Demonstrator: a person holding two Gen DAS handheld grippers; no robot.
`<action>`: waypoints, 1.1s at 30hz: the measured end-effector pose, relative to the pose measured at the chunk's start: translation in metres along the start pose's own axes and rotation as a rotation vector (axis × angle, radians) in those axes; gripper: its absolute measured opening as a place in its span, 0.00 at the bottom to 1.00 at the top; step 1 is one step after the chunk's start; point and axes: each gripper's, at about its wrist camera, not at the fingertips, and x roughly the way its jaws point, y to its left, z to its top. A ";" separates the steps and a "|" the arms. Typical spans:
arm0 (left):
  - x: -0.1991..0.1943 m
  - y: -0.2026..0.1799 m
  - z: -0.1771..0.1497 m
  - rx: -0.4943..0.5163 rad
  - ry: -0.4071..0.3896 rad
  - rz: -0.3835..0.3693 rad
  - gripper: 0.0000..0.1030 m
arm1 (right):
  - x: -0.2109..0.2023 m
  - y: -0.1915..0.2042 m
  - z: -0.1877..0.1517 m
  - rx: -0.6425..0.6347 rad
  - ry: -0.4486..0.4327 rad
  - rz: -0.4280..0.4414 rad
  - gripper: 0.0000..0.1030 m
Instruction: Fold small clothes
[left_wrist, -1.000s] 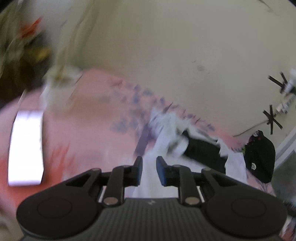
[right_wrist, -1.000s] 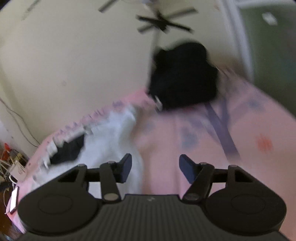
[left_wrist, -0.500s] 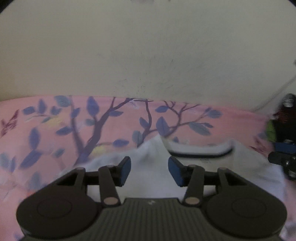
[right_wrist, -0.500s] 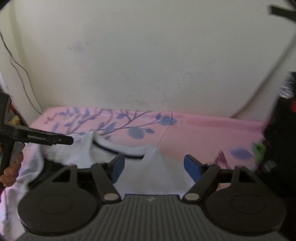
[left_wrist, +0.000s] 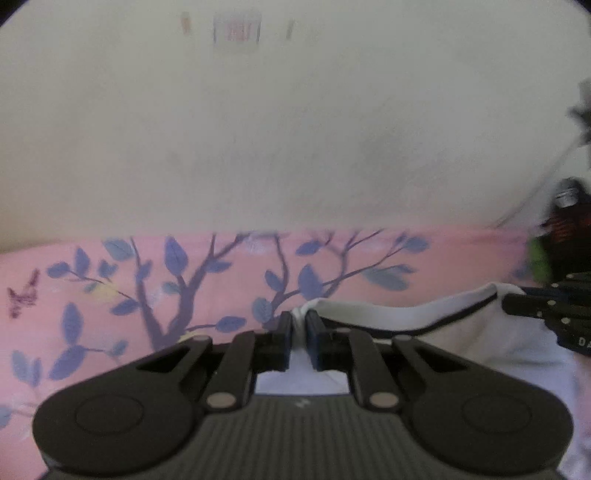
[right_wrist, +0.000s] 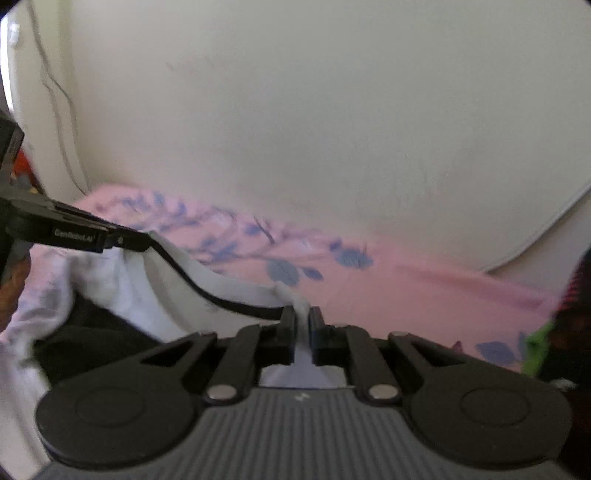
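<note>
Both grippers pinch a white garment (left_wrist: 480, 332) at its dark-trimmed neckline: the left gripper (left_wrist: 298, 326) at one shoulder, the right gripper (right_wrist: 303, 325) at the other, jaws having just closed on the cloth. It lies on a pink leaf-print bedsheet (left_wrist: 110, 295) along a cream wall (left_wrist: 295, 129).

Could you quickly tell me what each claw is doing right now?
Left claw: just closed, shut on the white garment at one side of its neckline.
Right claw: just closed, shut on the white garment at the other side.
</note>
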 end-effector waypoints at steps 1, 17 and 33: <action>-0.020 -0.004 -0.005 0.008 -0.027 -0.010 0.09 | -0.019 0.009 -0.002 -0.014 -0.028 -0.002 0.01; -0.217 -0.003 -0.250 -0.099 -0.146 -0.197 0.10 | -0.224 0.135 -0.195 0.038 -0.169 0.017 0.00; -0.244 0.053 -0.239 -0.229 -0.335 -0.150 0.45 | -0.244 0.116 -0.195 0.179 -0.264 -0.023 0.42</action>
